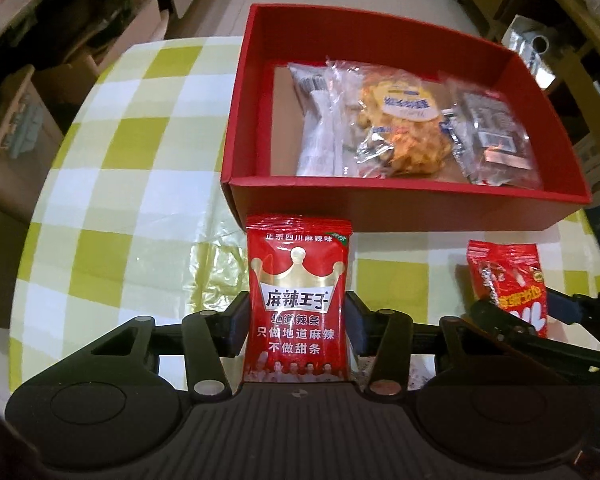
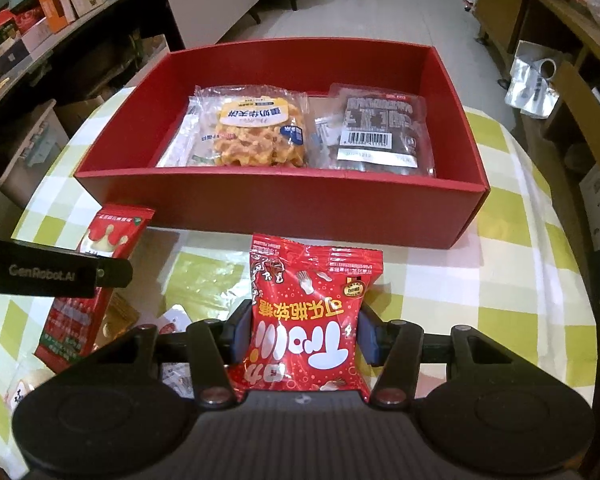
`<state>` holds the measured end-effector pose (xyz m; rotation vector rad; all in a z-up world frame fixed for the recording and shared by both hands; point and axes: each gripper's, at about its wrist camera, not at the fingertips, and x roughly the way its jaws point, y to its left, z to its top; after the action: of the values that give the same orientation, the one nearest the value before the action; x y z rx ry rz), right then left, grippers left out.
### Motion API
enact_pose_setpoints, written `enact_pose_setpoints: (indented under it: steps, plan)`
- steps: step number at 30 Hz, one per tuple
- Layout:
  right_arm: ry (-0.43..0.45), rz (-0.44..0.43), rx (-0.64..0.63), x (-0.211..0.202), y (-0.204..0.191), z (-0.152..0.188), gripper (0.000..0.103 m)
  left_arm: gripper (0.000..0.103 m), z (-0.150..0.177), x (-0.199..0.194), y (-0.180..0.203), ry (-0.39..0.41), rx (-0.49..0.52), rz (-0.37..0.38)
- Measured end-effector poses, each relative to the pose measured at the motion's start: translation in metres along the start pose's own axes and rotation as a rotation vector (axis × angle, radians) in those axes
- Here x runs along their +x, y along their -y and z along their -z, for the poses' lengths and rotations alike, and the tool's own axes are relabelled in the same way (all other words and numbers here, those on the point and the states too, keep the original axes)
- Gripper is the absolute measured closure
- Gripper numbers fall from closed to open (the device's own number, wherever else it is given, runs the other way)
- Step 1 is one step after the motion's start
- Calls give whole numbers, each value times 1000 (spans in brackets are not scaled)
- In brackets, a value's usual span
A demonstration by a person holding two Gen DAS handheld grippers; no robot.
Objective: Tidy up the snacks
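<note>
Three packets lie inside the red box (image 2: 284,200), while before it the left gripper (image 1: 298,320) clamps one crown packet (image 1: 298,300) and the right gripper (image 2: 306,332) clamps one gummy packet (image 2: 308,312).

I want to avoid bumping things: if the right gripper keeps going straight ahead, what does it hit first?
Probably the near wall of the red box, straight ahead of the right gripper and its cola gummy packet. It might just clear the rim; height is hard to judge.
</note>
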<state>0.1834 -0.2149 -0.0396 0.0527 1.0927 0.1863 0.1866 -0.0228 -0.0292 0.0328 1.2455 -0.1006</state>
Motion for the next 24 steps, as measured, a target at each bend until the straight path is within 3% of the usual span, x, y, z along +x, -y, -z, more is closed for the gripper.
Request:
enact_pose_setpoints:
  steps: [12, 24]
  plan:
    - [39, -32, -1, -24, -2, -2, 42, 47, 5, -27, 12, 61, 59, 18]
    - [153, -44, 53, -52, 10, -28, 42, 47, -9, -51, 22, 163, 56, 20]
